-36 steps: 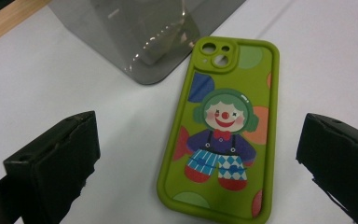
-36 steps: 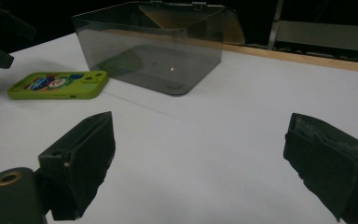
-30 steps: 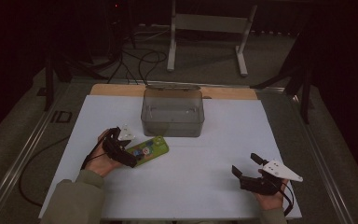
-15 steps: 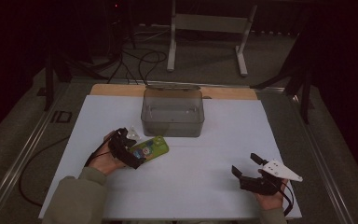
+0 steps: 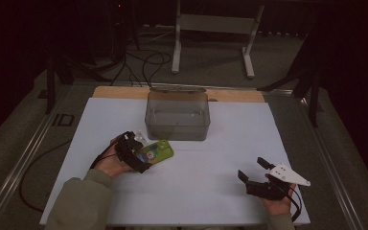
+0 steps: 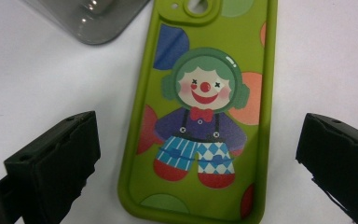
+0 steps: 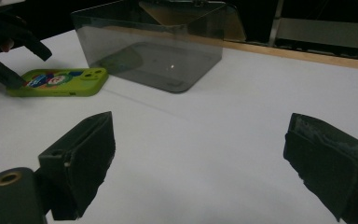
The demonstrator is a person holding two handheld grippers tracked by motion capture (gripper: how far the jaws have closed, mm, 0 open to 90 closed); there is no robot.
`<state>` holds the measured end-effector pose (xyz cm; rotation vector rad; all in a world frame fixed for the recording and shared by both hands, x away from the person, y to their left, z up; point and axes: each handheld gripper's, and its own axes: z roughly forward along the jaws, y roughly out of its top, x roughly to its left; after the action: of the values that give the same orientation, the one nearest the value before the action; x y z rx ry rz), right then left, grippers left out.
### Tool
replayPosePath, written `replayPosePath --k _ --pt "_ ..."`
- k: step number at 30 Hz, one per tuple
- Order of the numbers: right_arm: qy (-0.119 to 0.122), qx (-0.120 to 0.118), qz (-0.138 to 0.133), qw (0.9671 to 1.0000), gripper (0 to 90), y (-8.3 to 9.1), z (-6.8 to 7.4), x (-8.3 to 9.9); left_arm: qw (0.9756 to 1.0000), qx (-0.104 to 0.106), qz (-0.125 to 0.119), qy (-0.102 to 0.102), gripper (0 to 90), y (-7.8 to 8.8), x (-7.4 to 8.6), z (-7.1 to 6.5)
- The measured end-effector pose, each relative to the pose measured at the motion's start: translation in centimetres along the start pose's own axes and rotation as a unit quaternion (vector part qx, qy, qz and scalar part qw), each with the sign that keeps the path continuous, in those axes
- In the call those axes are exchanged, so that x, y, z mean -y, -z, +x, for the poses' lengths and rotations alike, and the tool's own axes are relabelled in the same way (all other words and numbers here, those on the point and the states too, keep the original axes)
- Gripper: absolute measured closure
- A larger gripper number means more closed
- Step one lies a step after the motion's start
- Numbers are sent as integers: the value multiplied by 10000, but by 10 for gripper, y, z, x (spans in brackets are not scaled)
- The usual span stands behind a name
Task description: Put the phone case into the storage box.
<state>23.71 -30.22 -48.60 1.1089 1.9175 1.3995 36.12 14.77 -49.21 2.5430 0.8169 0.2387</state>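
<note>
- Surface (image 5: 220, 191): white, with a strip of bare wood along its far edge.
- Bin (image 5: 177, 115): smoky clear plastic, standing upright at the far middle of the surface; its near corner shows in the left gripper view just beyond the case.
- Left tongs (image 5: 141, 155): low over the surface, left of centre, jaws spread wide (neither one touches anything in the left gripper view), one on each side of the case's near end.
- Right tongs (image 5: 252, 170): at the near right, well apart from everything else, jaws wide open over bare surface.
- Case (image 6: 200, 107): a lime green phone case with a clown picture, lying flat, picture up, just in front of the bin's left corner, its camera cut-out at the end away from the left tongs.
</note>
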Motion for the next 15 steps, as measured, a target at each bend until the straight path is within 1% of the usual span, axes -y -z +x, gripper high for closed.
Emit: replayPosePath --k 4,8,11,15 --pt "-6 -5 2 10000 87 0 0 0 10000 44 79 -9 6 -4 -1 1" --pt "-9 -1 8 10000 87 0 0 0 9997 158 162 -9 16 -8 -2 1" --pt "-2 5 4 10000 87 0 0 0 9995 204 247 -38 28 -11 -3 0" --pt "-4 -4 4 10000 88 0 0 0 9993 193 305 -57 40 -12 -4 0"
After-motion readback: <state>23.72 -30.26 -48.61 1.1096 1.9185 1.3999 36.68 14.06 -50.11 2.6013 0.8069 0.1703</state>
